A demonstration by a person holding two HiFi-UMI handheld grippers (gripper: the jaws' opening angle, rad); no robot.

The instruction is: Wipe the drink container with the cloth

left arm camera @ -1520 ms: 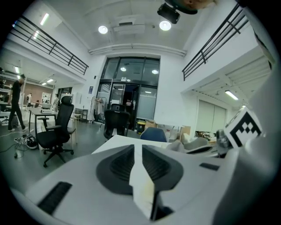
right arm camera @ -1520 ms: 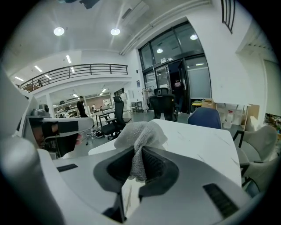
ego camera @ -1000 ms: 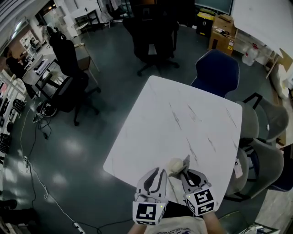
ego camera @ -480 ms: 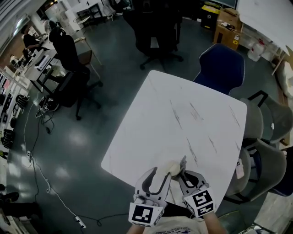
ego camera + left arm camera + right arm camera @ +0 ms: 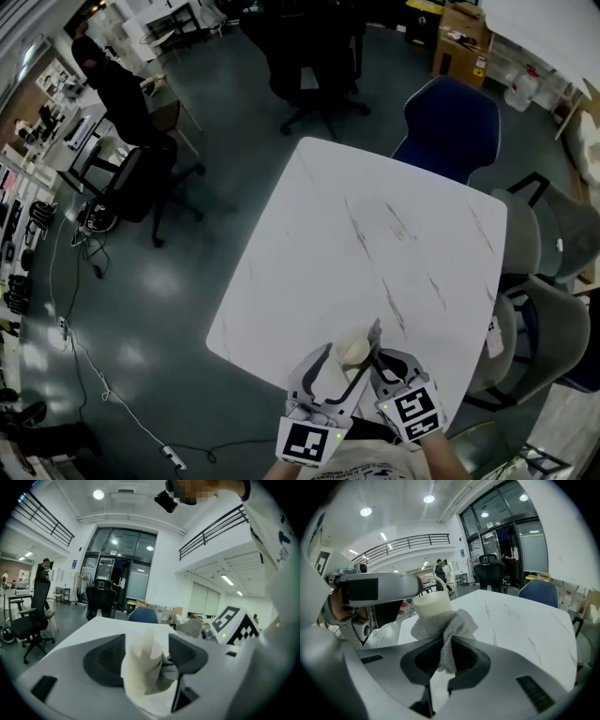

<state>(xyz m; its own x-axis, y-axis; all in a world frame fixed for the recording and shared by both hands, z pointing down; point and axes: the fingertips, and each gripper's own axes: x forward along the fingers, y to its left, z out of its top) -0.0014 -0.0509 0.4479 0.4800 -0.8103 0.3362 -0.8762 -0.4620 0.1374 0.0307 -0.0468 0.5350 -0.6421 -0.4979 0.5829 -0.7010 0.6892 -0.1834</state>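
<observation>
Since 1 second ago the left gripper (image 5: 146,643) has slid in toward the drink container (image 5: 432,605). Its jaws, pinched together then, have just been opening. They now stand wide with the cream cup between them, and the pads are not yet pressing on it. The cup stands upright close to the near edge of the white table (image 5: 375,225), between the 2 grippers. The right gripper (image 5: 446,645) is clamped on the grey cloth (image 5: 454,623), whose loose fold rests against the cup's side.

The cup looks small, light and stiff, with a smooth wall that is likely slippery. I judge it would skid or tip under a wipe unless steadied. The best hold is across its body, low down, squeezing gently. The cloth is soft and limp, so it is best held by a bunched fold.
</observation>
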